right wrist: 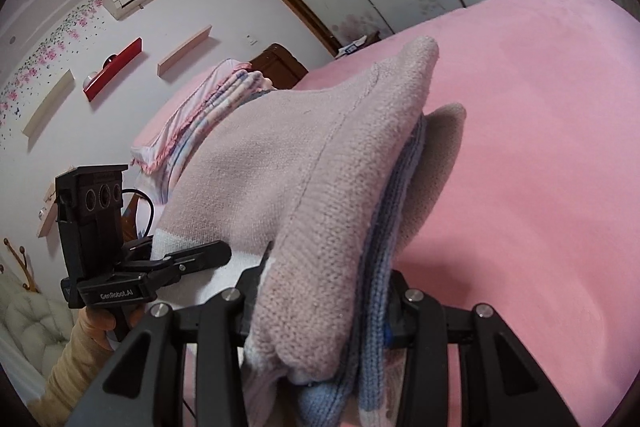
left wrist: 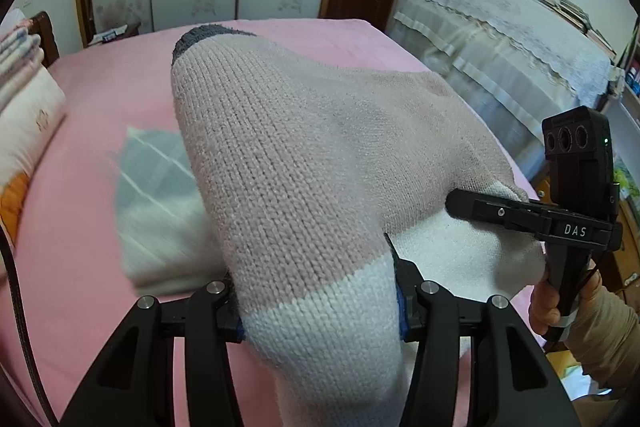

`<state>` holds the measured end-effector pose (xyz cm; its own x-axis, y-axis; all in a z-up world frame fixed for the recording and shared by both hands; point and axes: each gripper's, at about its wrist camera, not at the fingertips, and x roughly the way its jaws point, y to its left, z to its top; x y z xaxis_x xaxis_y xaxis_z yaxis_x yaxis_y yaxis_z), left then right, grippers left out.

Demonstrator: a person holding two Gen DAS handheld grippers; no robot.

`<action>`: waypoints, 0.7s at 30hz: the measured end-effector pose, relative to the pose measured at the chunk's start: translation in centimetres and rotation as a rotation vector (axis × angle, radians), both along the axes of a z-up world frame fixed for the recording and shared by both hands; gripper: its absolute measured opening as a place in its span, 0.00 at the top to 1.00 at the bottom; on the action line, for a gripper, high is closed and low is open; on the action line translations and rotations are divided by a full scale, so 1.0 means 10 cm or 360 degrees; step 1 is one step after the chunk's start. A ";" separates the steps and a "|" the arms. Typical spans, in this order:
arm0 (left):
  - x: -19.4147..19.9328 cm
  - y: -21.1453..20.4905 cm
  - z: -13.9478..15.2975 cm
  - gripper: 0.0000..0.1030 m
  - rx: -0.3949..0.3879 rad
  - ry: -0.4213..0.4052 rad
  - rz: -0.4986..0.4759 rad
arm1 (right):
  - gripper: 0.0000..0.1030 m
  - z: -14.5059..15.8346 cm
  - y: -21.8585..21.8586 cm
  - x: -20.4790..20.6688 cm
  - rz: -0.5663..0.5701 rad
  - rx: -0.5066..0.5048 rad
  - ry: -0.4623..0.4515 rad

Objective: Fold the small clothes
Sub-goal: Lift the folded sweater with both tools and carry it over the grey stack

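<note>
— While you hold the knit garment (left wrist: 304,163) up over the pink bed (left wrist: 80,227), why grip it at two places?
— You pinch its white hem with both: your left claw (left wrist: 320,301) clamps one end, your right claw (right wrist: 320,301) the other, where blue layers bunch with the pink. I judge that keeps the hem stretched for a fold.
— Which way does it point?
— Its long axis runs from your claws out toward the far end of the bed, grey-tipped sleeve farthest. A folded grey cloth (left wrist: 156,195) lies on the bed, left of it.
</note>
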<state>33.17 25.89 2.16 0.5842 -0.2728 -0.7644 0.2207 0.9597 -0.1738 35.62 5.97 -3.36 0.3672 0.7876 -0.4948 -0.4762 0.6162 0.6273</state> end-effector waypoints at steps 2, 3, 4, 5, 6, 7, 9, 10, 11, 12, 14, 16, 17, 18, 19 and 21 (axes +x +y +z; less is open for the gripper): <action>0.22 0.27 0.04 0.52 -0.0006 -0.0013 0.0019 | 0.61 0.04 0.28 0.24 -0.0012 0.0009 -0.0003; 0.40 0.48 0.04 0.51 -0.0014 -0.0013 0.0039 | 0.61 0.06 0.46 0.40 -0.0026 0.0015 -0.0010; 0.48 0.55 0.03 0.51 -0.0014 -0.0016 0.0047 | 0.61 0.05 0.58 0.52 -0.0036 0.0028 -0.0004; 0.61 0.69 0.01 0.51 -0.0004 -0.0021 0.0056 | 0.61 0.02 0.70 0.65 -0.0049 0.0040 0.0004; 0.77 0.85 -0.03 0.51 0.0003 -0.0015 0.0070 | 0.61 -0.01 0.86 0.79 -0.0062 0.0041 0.0001; 0.84 0.93 -0.09 0.51 0.0009 -0.0014 0.0076 | 0.61 -0.05 0.98 0.91 -0.0075 0.0041 0.0006; 1.05 1.15 -0.21 0.51 0.0014 0.0000 0.0108 | 0.61 -0.16 1.20 1.13 -0.0088 0.0041 0.0018; 1.15 1.25 -0.29 0.51 0.0021 0.0007 0.0127 | 0.61 -0.21 1.31 1.22 -0.0096 0.0033 0.0024; 1.23 1.32 -0.39 0.51 0.0022 0.0018 0.0138 | 0.61 -0.28 1.41 1.30 -0.0100 0.0034 0.0038; 1.30 1.37 -0.45 0.51 0.0022 0.0027 0.0145 | 0.61 -0.36 1.53 1.39 -0.0109 0.0028 0.0053; 1.42 1.44 -0.62 0.50 0.0015 0.0048 0.0157 | 0.61 -0.53 1.64 1.48 -0.0118 0.0025 0.0089; 1.52 1.54 -0.82 0.49 -0.0014 0.0066 0.0168 | 0.61 -0.69 1.76 1.55 -0.0131 0.0012 0.0123; 1.57 1.59 -0.92 0.49 -0.0031 0.0076 0.0172 | 0.61 -0.76 1.81 1.57 -0.0138 0.0005 0.0135; 1.63 1.65 -1.04 0.49 -0.0052 0.0088 0.0180 | 0.61 -0.83 1.85 1.60 -0.0145 0.0001 0.0152; 1.65 1.68 -1.12 0.48 -0.0070 0.0092 0.0187 | 0.61 -0.90 1.88 1.63 -0.0149 -0.0005 0.0164; 1.70 1.74 -1.29 0.46 -0.0110 0.0095 0.0195 | 0.61 -0.99 1.94 1.70 -0.0163 -0.0021 0.0184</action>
<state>50.16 43.24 -10.73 0.5706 -0.2552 -0.7806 0.0899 0.9642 -0.2495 52.58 25.33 -13.25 0.3852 0.7422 -0.5484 -0.3358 0.6662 0.6659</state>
